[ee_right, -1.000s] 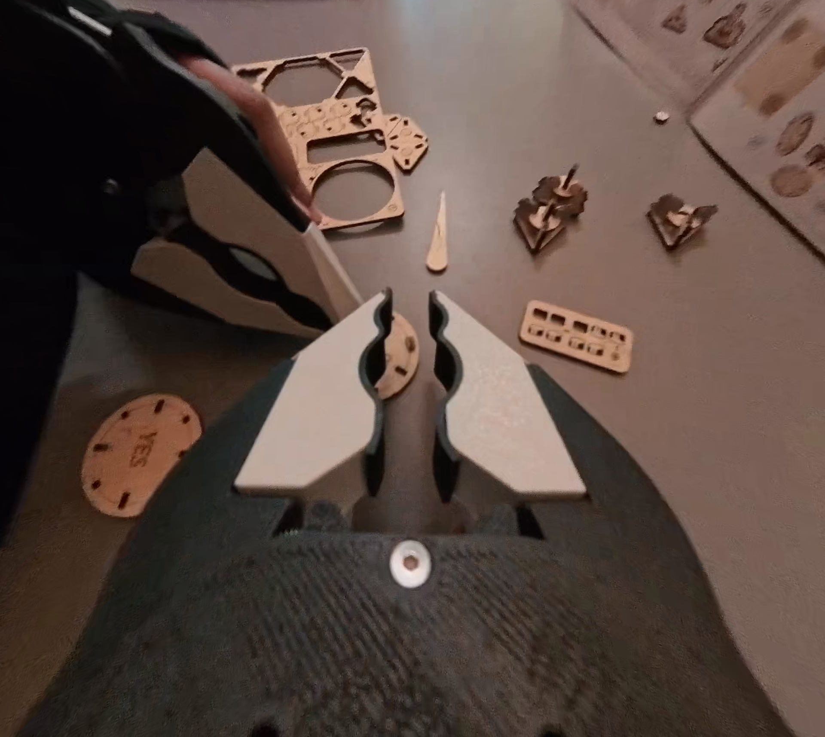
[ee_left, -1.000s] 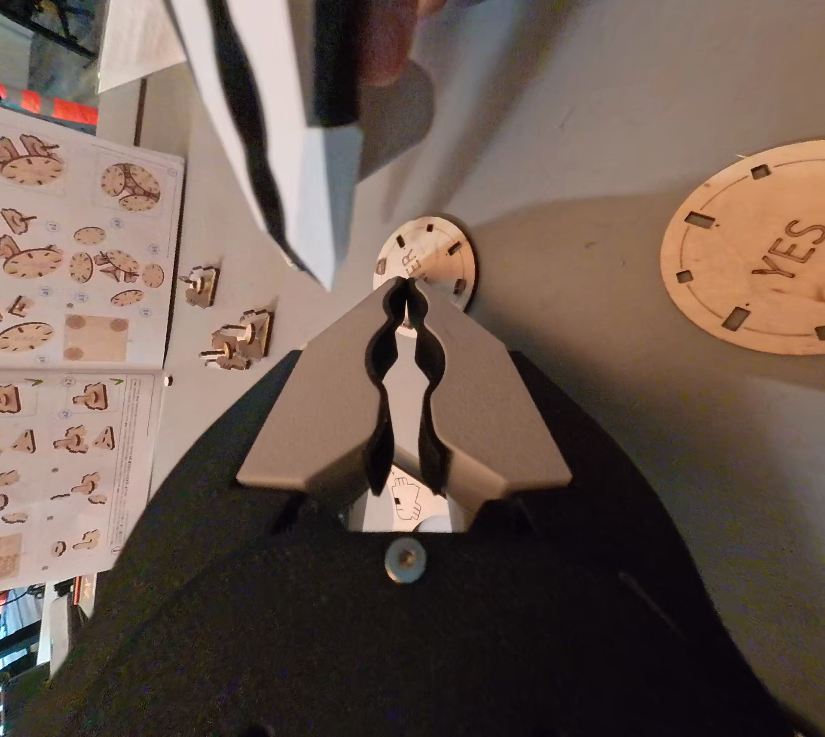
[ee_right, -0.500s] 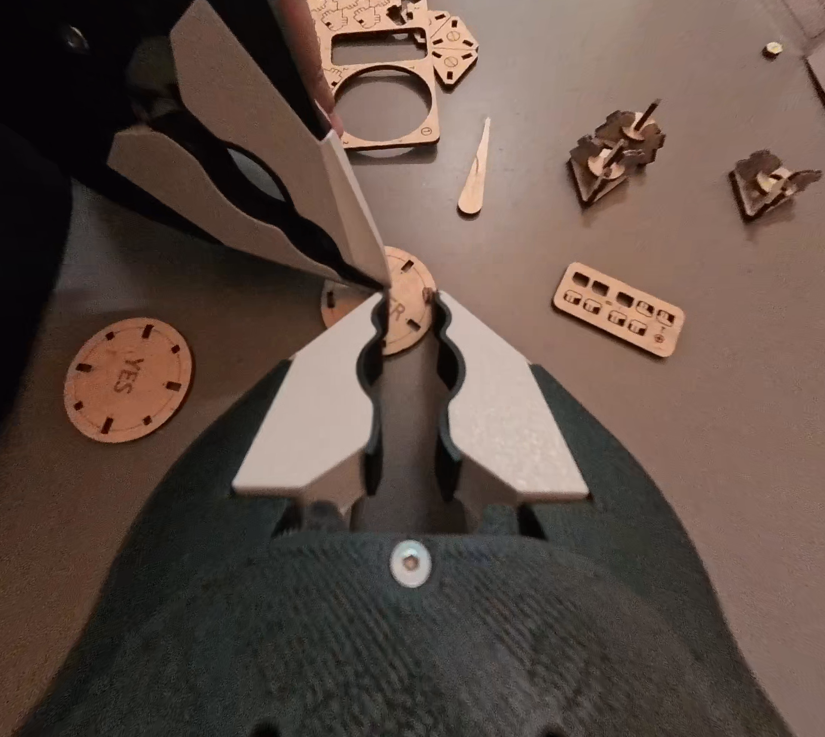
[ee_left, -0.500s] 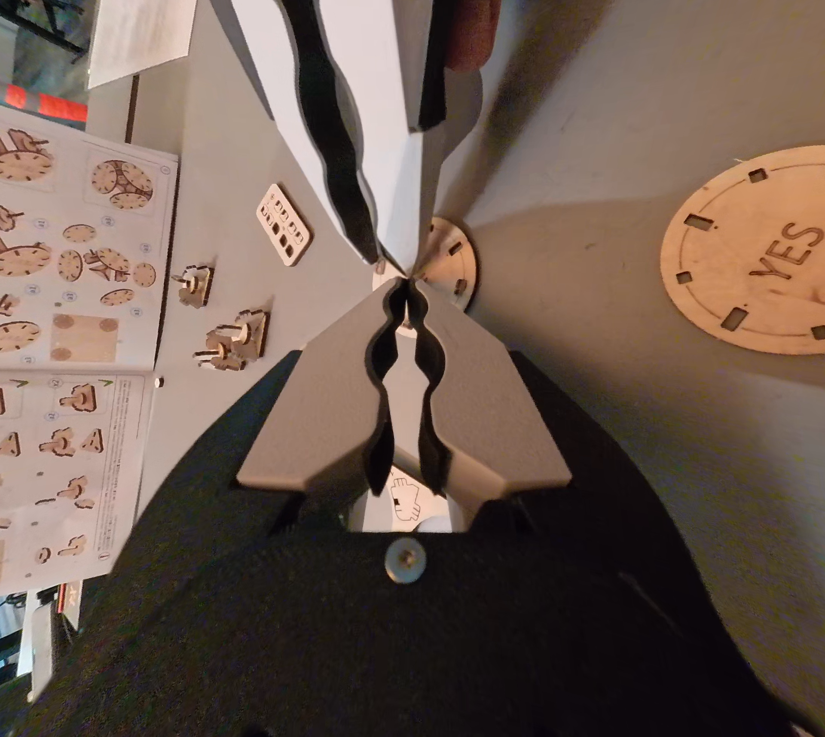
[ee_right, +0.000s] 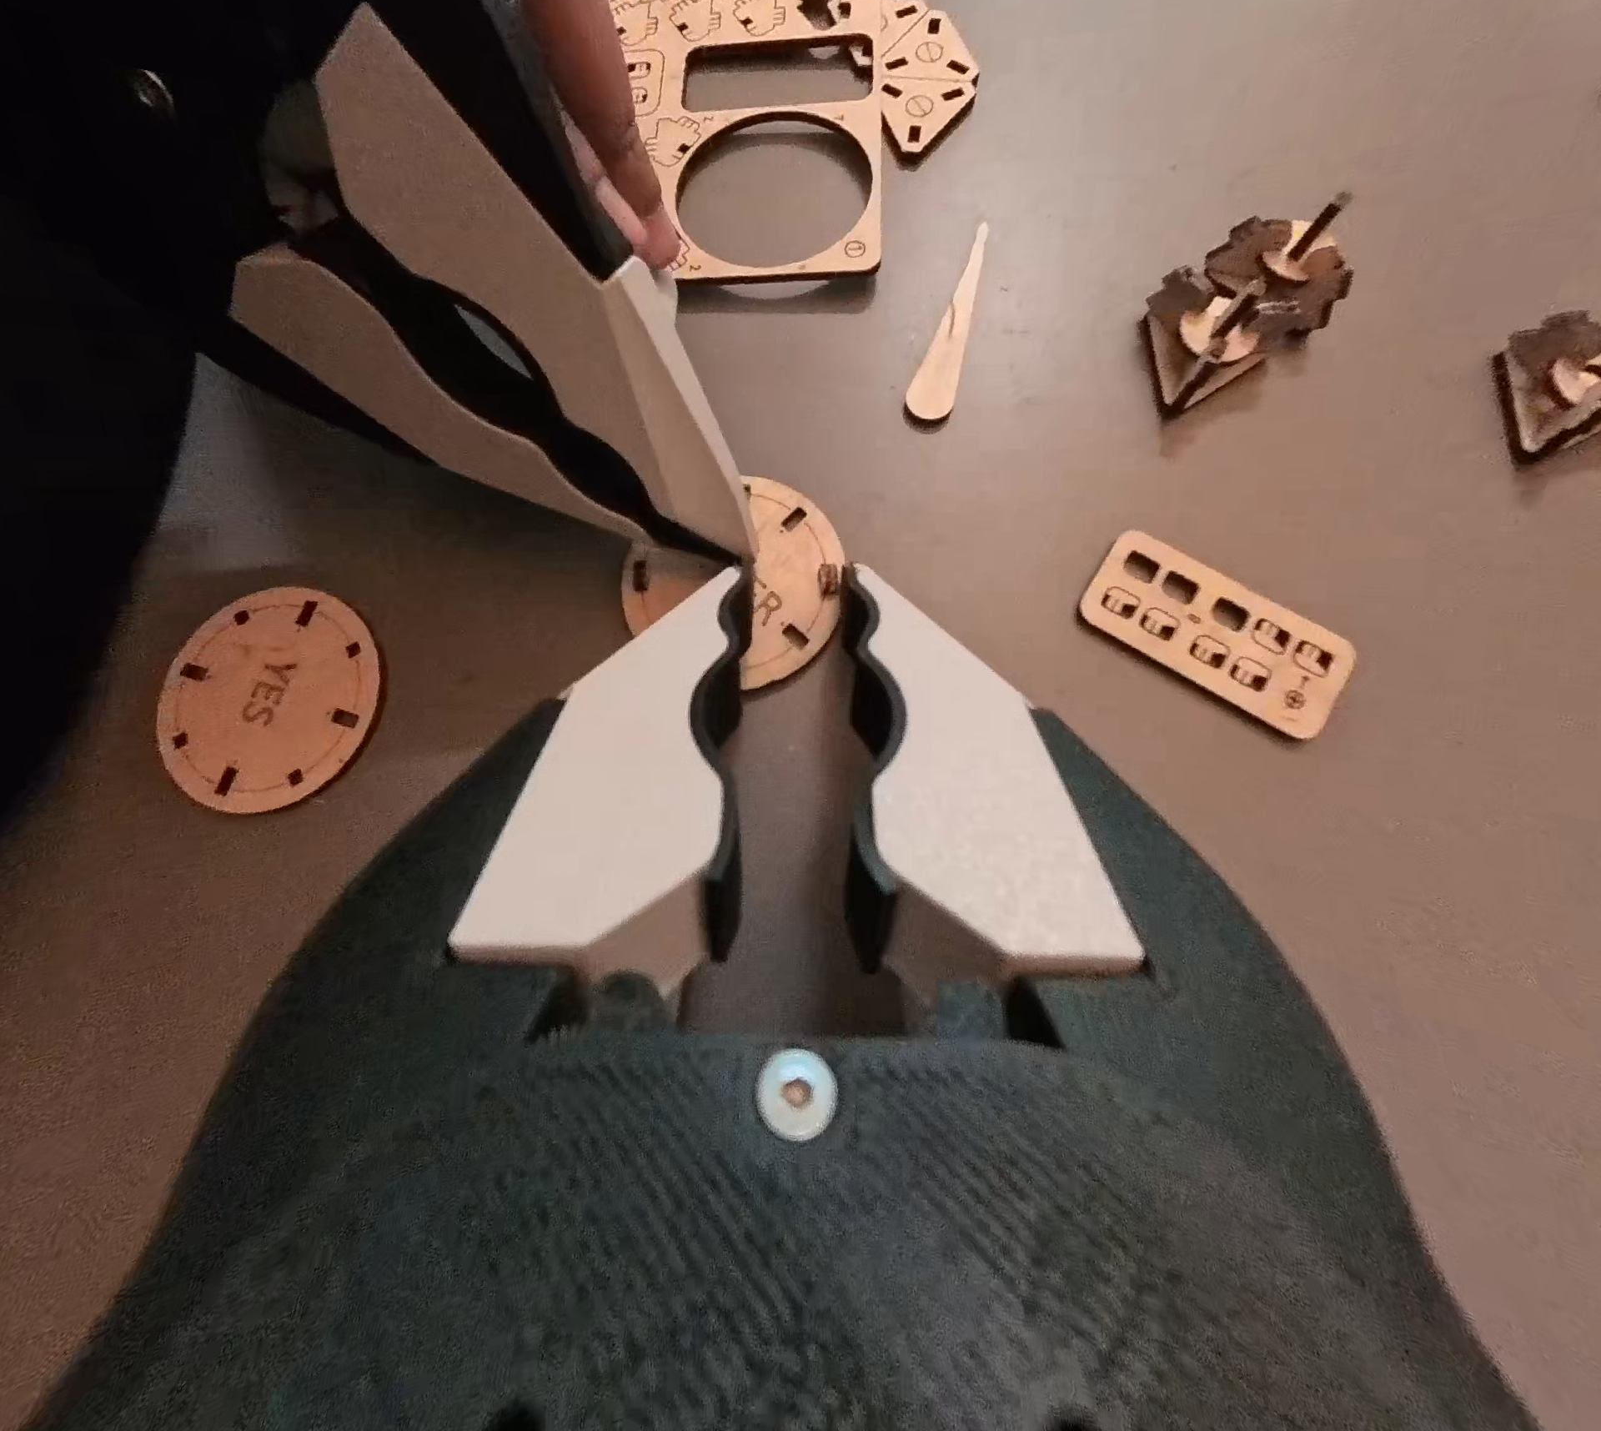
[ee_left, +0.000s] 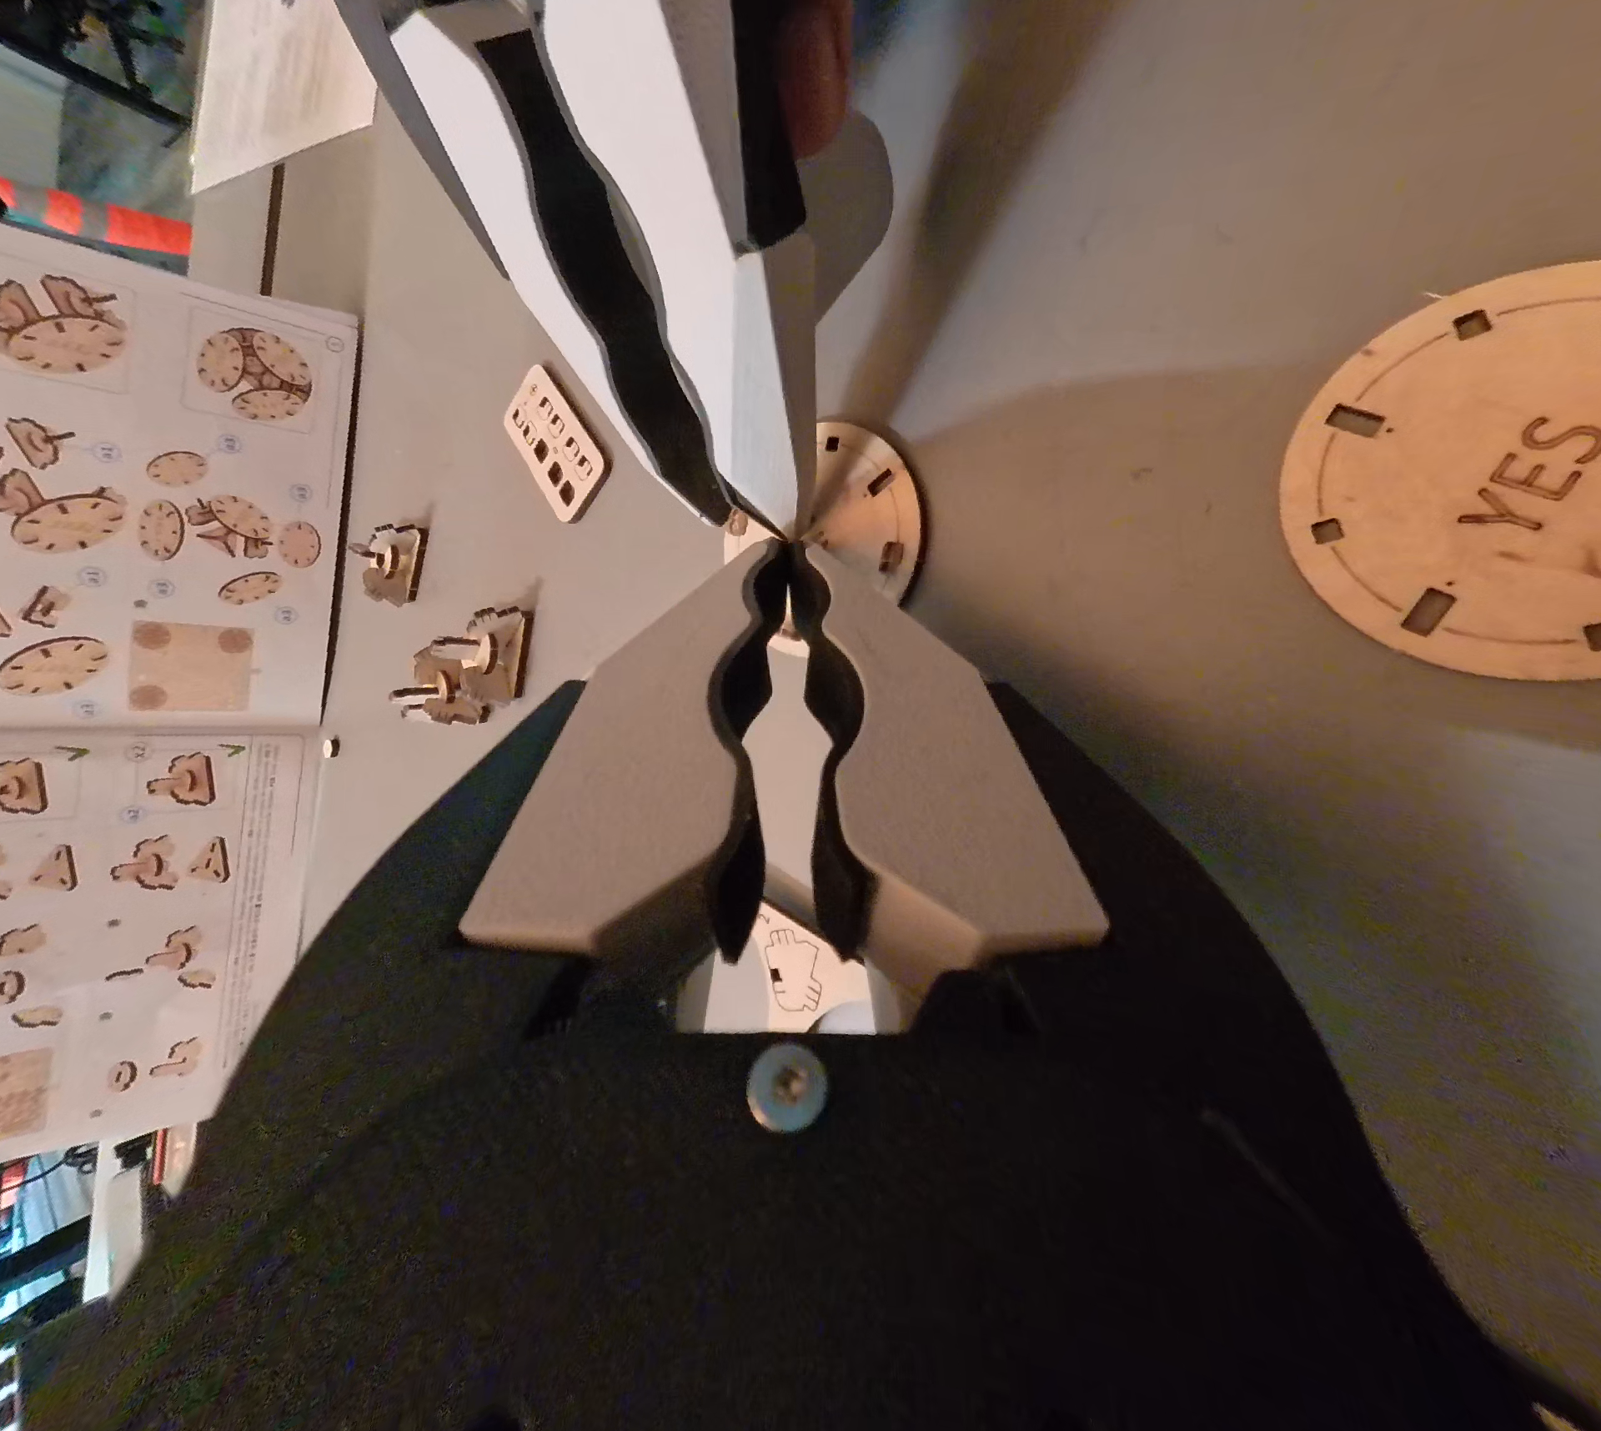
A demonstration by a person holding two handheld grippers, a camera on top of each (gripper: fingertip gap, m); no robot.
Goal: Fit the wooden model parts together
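Note:
A small round wooden disc [ee_left: 866, 514] with slots lies flat on the grey table [ee_left: 1126, 263]. My left gripper [ee_left: 784, 553] is shut, its tips down on the disc's near edge, and nothing shows between the pads. It enters the right wrist view [ee_right: 732, 547] from the upper left. My right gripper [ee_right: 795, 577] is open, and its tips stand over the same disc [ee_right: 793, 549]. A tiny wooden peg [ee_right: 827, 577] stands at the disc's rim against one fingertip. The right gripper reaches down from the top in the left wrist view [ee_left: 754, 519], where the peg [ee_left: 736, 520] shows by its tip.
A larger lettered wooden disc [ee_right: 268, 701] lies left. A slotted wooden plate [ee_right: 1217, 636], two small wooden assemblies [ee_right: 1239, 306], a pointed wooden stick [ee_right: 949, 341] and a cut-out sheet [ee_right: 762, 90] lie right and behind. Instruction sheets [ee_left: 156, 610] lie to one side.
My right gripper has moved in over the small disc, tip to tip with the left gripper, and its fingers have parted a little. The left gripper stays shut in place.

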